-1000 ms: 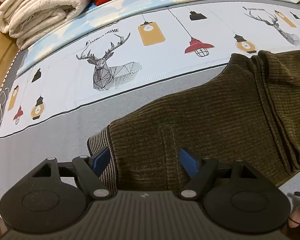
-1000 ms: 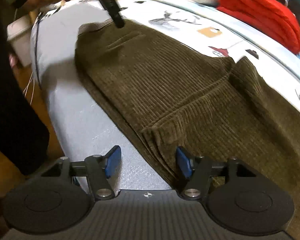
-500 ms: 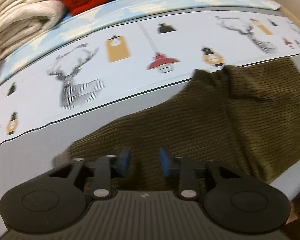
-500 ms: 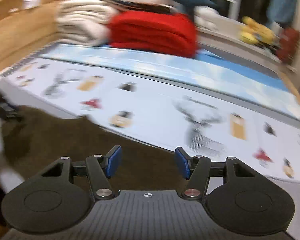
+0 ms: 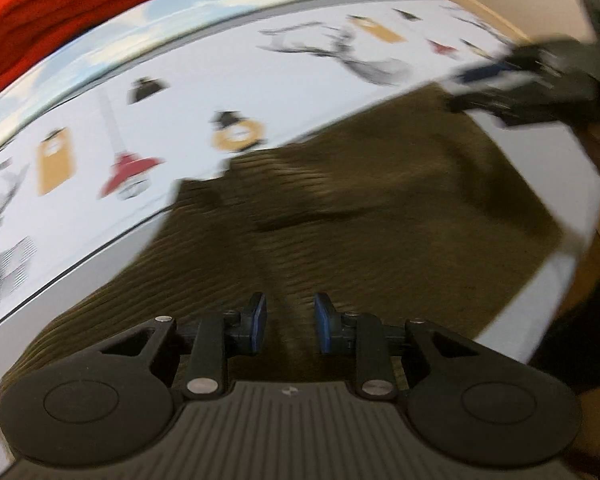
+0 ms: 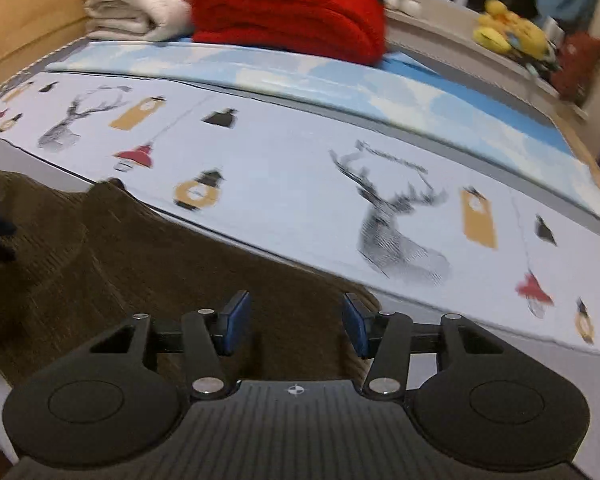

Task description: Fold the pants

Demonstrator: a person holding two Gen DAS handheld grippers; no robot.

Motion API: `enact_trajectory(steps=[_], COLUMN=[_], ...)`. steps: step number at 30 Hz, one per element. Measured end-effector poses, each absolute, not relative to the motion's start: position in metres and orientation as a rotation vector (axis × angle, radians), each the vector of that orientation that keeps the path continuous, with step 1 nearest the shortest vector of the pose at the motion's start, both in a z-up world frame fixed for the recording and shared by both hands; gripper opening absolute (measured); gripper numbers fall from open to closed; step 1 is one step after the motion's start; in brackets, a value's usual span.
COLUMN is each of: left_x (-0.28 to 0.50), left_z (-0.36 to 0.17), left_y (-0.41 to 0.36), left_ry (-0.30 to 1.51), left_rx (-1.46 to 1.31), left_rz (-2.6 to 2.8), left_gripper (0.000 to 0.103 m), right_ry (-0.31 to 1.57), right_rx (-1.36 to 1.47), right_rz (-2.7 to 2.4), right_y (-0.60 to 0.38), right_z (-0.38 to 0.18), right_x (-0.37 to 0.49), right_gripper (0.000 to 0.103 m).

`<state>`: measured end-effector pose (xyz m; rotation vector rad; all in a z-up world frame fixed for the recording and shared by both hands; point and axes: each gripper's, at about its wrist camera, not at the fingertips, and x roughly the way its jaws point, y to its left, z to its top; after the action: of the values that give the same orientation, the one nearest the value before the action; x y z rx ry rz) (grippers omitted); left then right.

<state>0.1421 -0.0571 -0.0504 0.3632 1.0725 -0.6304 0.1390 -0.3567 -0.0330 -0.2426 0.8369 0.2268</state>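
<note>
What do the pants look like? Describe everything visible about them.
The pants are dark olive-brown ribbed corduroy, lying mostly flat along the near edge of the printed bed cover, with a raised fold at the far side. The left gripper has narrowed its jaws around a ridge of fabric, with a gap still visible. The right gripper hangs open over the other end. Motion blur hides finer details.

Olive-brown ribbed corduroy pants (image 5: 380, 208) lie on a white and grey bed sheet (image 6: 300, 168) printed with grey deer, red lamps and mustard lanterns, beside a red blanket (image 6: 288, 12) and cream towels (image 6: 136, 0).
</note>
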Motion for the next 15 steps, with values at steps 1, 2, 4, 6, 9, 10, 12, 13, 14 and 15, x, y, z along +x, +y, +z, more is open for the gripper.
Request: enact_trajectory(steps=[1, 2, 4, 6, 9, 10, 12, 13, 14, 15], left_x=[0.141, 0.14, 0.14, 0.139, 0.126, 0.124, 0.124, 0.122, 0.12, 0.119], left_z=[-0.053, -0.057, -0.068, -0.086, -0.111, -0.109, -0.111, -0.112, -0.113, -0.113], left_y=[-0.063, -0.067, -0.073, -0.075, -0.076, -0.075, -0.071, -0.07, -0.069, -0.07], left_ry=[1.082, 1.1, 1.147, 1.233, 1.315, 1.306, 1.325, 1.319, 1.312, 1.307], left_rx=[0.362, 0.356, 0.354, 0.4, 0.508, 0.509, 0.484, 0.489, 0.495, 0.5], left_rz=[-0.655, -0.674, -0.694, -0.691, -0.706, -0.711, -0.701, -0.705, -0.71, -0.712], left_gripper=[0.029, 0.029, 0.029, 0.029, 0.029, 0.029, 0.03, 0.03, 0.03, 0.029], right_ry=[0.84, 0.844, 0.845, 0.858, 0.902, 0.929, 0.987, 0.999, 0.999, 0.998], right_rx=[-0.235, -0.232, -0.255, -0.277, -0.345, -0.38, -0.441, -0.45, -0.451, -0.445], right_rz=[0.247, 0.273, 0.312, 0.352, 0.377, 0.354, 0.319, 0.318, 0.317, 0.31], right_y=[-0.354, -0.345, -0.325, -0.304, -0.276, -0.27, -0.261, -0.258, -0.255, -0.254], right_z=[-0.03, -0.032, -0.032, -0.037, -0.053, -0.062, -0.083, -0.089, -0.093, -0.094], right_x=[0.146, 0.152, 0.165, 0.174, 0.188, 0.194, 0.208, 0.213, 0.218, 0.223], right_gripper=[0.052, 0.052, 0.052, 0.052, 0.052, 0.052, 0.054, 0.057, 0.062, 0.064])
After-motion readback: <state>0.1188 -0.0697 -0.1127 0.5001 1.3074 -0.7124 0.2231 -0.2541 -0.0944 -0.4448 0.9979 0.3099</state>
